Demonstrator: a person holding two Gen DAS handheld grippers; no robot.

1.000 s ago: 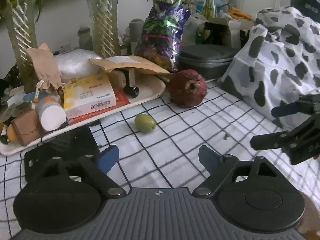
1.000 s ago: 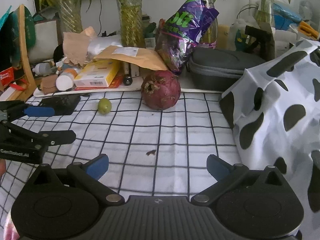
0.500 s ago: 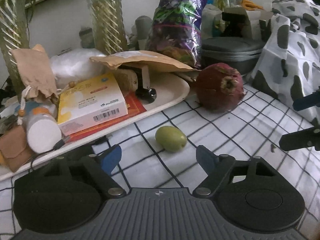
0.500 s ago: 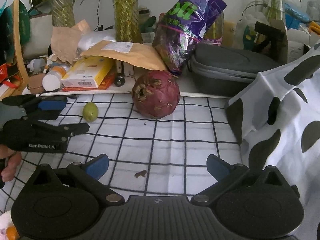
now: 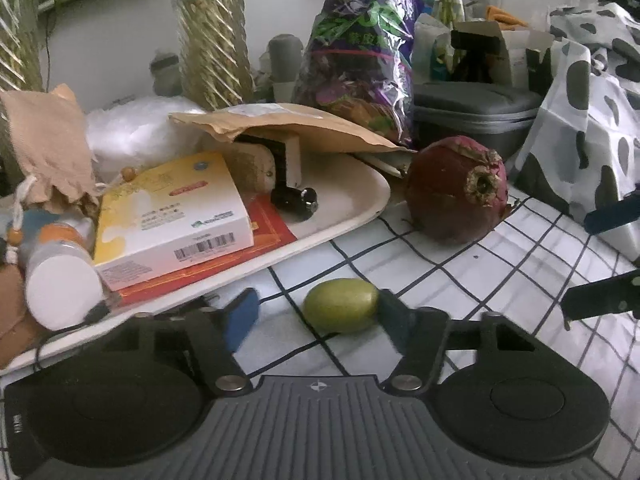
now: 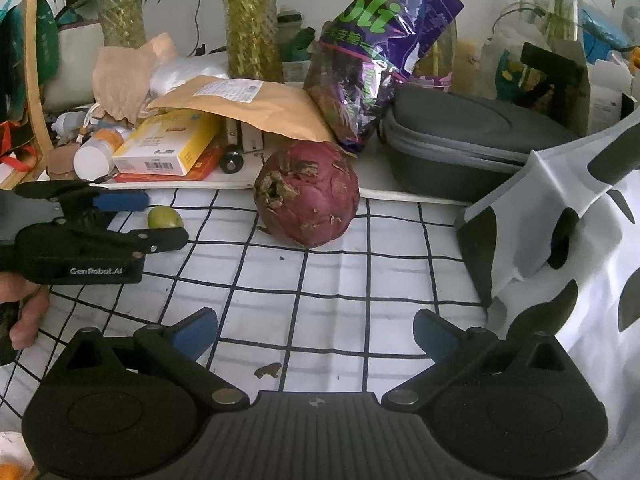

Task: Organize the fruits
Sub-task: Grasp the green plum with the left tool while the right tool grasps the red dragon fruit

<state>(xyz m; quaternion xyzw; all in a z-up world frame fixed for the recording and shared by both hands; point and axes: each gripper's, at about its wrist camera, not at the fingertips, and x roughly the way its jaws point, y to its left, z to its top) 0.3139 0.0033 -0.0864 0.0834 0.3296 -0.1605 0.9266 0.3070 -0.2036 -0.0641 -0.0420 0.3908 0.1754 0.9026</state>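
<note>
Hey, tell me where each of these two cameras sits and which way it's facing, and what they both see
Left wrist view: on the left gripper, angled down at the checked tablecloth; its jaws are closing around the small green fruit, right pad touching, left pad apart.
Right wrist view: on the right gripper, open, aimed at the dark red fruit; a hand shows at the left edge.
Shared: both fruits, the yellow box, the purple bag, and each other's gripper.

Grid-cloth table (image 6: 340, 300) w/ green fruit (image 5: 341, 311), red fruit (image 6: 307, 193), tray (image 5: 340, 216).
</note>
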